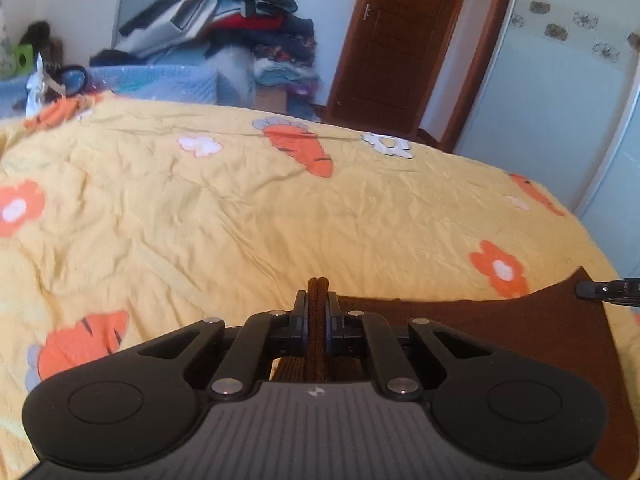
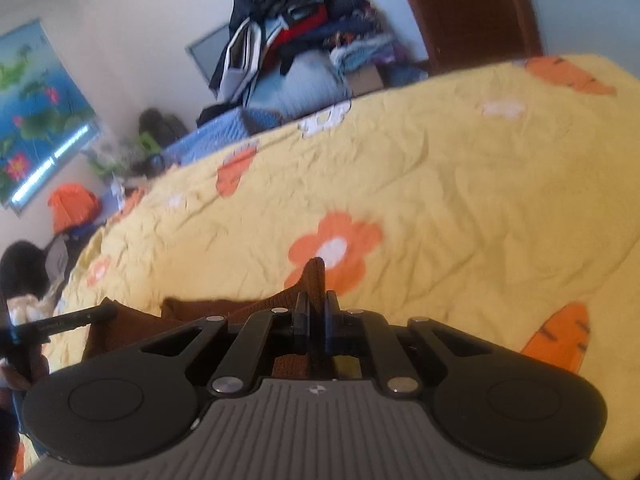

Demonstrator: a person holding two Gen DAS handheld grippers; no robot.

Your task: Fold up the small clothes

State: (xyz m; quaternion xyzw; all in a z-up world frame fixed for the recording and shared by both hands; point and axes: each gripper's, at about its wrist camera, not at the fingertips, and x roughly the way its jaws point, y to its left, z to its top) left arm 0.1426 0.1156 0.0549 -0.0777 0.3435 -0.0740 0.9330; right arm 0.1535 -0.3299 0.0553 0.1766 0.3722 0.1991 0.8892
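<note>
One brown knitted garment [image 1: 500, 320] is the only piece being worked on; it is held above a yellow quilt [image 1: 240, 220] printed with orange carrots and orange and white flowers. Two grippers hold it, one at each end. The left gripper [image 1: 318, 300] is pressed together on a doubled edge of the brown knit, which stands up between its two fingers as two ribbed layers. The right gripper [image 2: 316, 304] is likewise clamped on the cloth, a small peak of the knit poking up above its fingertips. In the left wrist view the fabric stretches away to the right, where the black tip of the other gripper meets its far corner. In the right wrist view the same cloth runs left toward the left gripper's tip.

Beyond the bed stands one tall pile of clothes [image 1: 240, 12], with one brown wooden door [image 1: 400, 40] beside it. One lotus poster [image 2: 36, 108] hangs on the wall.
</note>
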